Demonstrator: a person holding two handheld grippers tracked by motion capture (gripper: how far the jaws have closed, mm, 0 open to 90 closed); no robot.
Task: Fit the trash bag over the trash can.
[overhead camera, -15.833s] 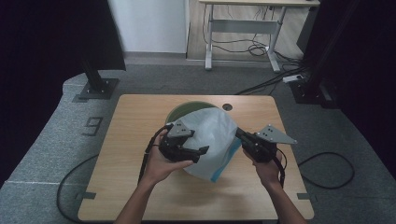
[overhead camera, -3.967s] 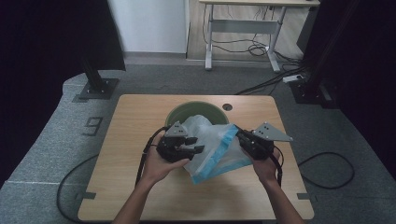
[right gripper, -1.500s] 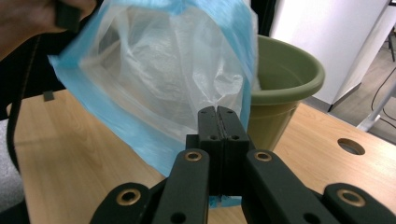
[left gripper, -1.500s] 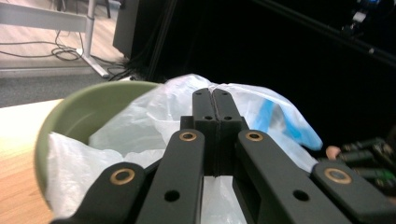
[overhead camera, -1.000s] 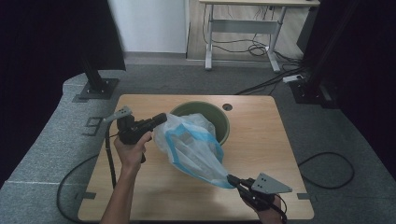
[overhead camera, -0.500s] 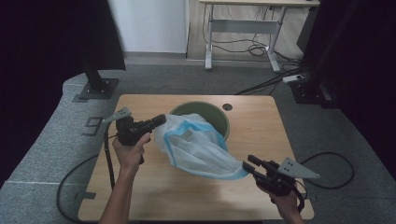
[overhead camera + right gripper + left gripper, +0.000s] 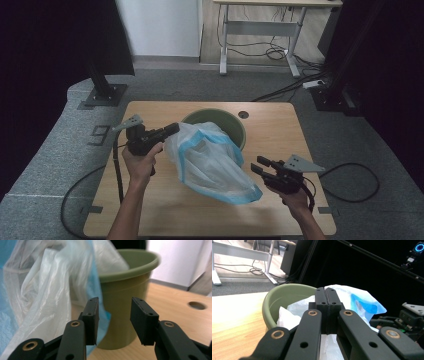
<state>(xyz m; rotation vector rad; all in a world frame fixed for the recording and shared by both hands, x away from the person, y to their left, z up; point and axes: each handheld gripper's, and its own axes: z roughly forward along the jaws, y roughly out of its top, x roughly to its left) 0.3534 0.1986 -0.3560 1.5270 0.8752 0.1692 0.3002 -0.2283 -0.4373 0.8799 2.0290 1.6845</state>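
The right gripper [image 7: 261,167] had just let go of the plastic bag [image 7: 210,162]. Half a second before, its jaws sat at the bag's lower blue-edged corner; a second before, they seemed to be pulling that corner out and away from the green bucket [image 7: 227,123]. At this moment the jaws stood apart with nothing between them, just beside that corner and on the near side of the bucket. In the right gripper view the open jaws [image 7: 113,322] faced the bucket [image 7: 125,290], with the bag [image 7: 42,290] hanging to one side.

The left gripper [image 7: 171,129] was pressed together on the bag's upper edge, just beside the bucket's rim; in the left gripper view the jaws [image 7: 325,293] met tightly, with white film [image 7: 294,310] bunched beneath them. The bag was draped from that grip, partly over the bucket's rim and trailing down onto the table [image 7: 150,210] in front of the bucket.

The release probably meant the stretching-out step was over, and the free gripper would need a fresh hold on the bag's mouth to line the bucket.
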